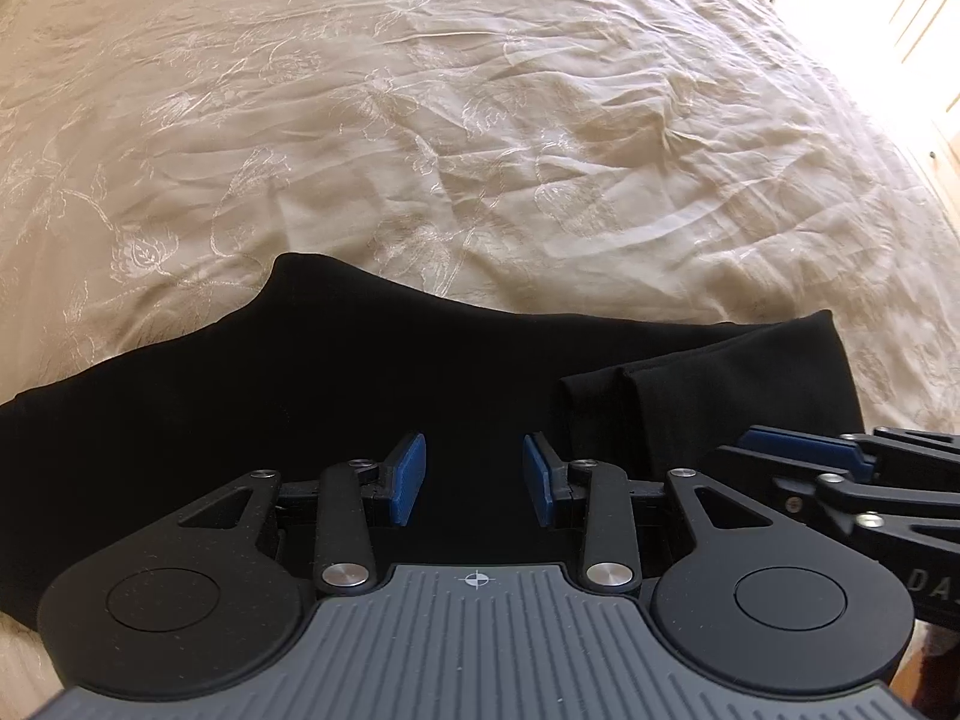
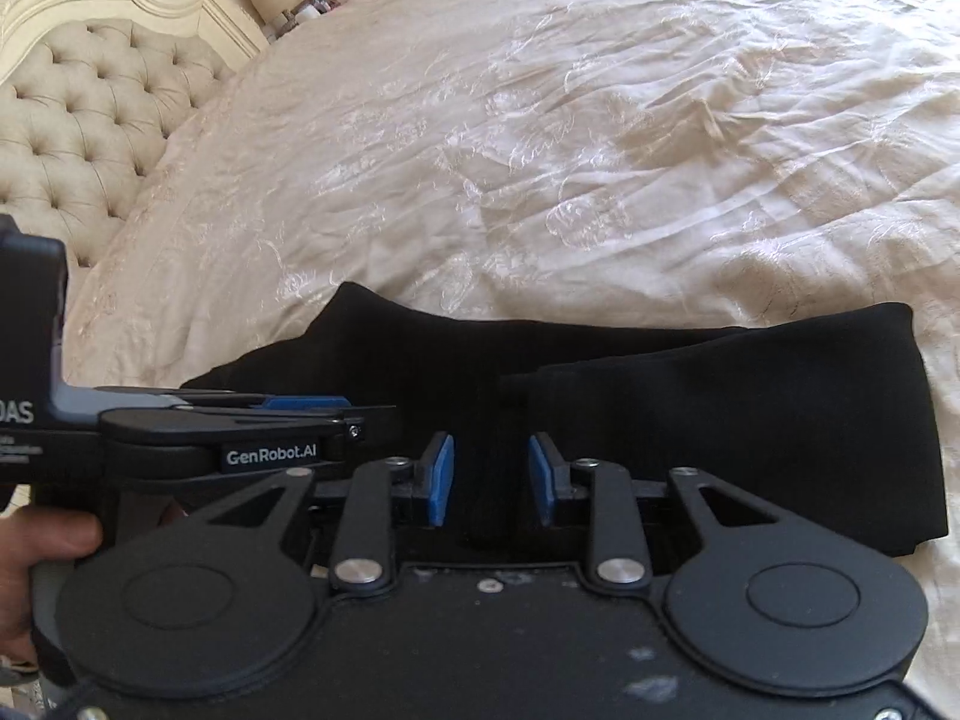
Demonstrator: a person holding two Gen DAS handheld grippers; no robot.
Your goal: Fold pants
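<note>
Black pants lie folded in a long band across the near side of the bed, with two leg ends doubled over on top toward the right. My left gripper points down over the middle of the band. Its blue pads stand apart and nothing is pinched between them. In the right wrist view the pants end in a fold at the right. My right gripper hovers over them with its pads apart and only dark cloth beneath. The two grippers sit side by side: right gripper, left gripper.
A cream embroidered bedspread stretches out wrinkled beyond the pants. A tufted headboard stands at the far left, with small items beside it. A hand holds the left gripper's handle. Bright light comes from the room's far right.
</note>
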